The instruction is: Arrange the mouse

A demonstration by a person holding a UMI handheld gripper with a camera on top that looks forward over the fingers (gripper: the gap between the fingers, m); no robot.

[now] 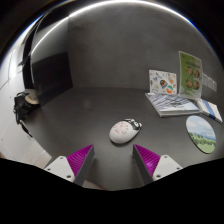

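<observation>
A white computer mouse point(123, 131) lies on the grey desk point(95, 110), just ahead of my fingers and about midway between them. My gripper point(113, 158) is open and empty, with the magenta pads point(79, 158) spread wide to either side. The mouse rests on the desk by itself, and neither finger touches it.
A round green mat point(201, 133) lies to the right of the fingers. A stack of books or leaflets point(178, 100) lies beyond it at the right, with an upright green card point(190, 72) behind. A dark monitor point(52, 70) and a dark object point(22, 104) stand at the left.
</observation>
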